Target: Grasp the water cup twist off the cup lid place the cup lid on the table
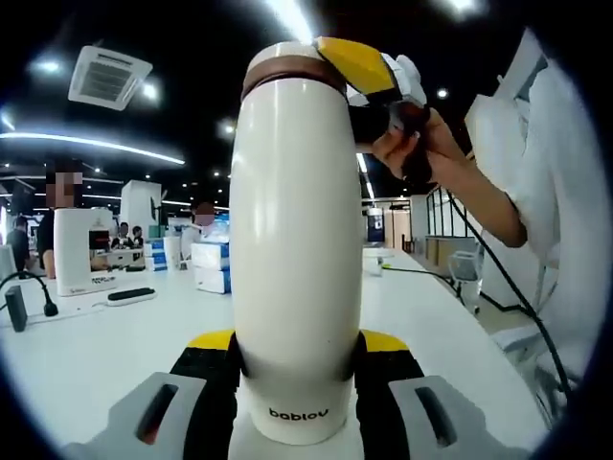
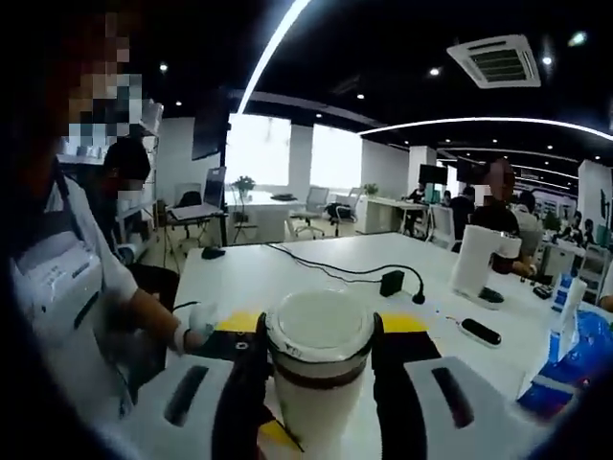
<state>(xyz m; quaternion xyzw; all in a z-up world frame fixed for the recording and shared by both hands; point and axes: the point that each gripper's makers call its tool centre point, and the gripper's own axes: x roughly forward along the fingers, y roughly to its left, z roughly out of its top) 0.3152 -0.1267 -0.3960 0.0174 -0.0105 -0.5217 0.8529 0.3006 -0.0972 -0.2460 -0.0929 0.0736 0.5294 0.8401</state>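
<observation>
while the left gripper (image 1: 297, 383) has its two black-padded jaws pressed against the lower body of the white water cup (image 1: 297, 240), the cup stands upright between them, its brand lettering near the base. in the right gripper view the right gripper (image 2: 319, 379) is closed on either side of the cup lid (image 2: 319, 331), a white cap with a brown band under it; the left gripper view shows that same gripper from outside as a yellow jaw at the lid's right edge, with the person's hand (image 1: 407, 144) behind it. the white table (image 1: 86, 355) runs wide and bare to the left of the cup and ahead of it. farther off on it, in the left gripper view, lie a dark remote-like bar (image 1: 129, 294), a white appliance (image 1: 77, 251) and stacked blue-and-white boxes (image 1: 211, 266). the right gripper view adds a black cable (image 2: 335, 266) ending at a small black adapter (image 2: 391, 283). people sit at the far desks.
</observation>
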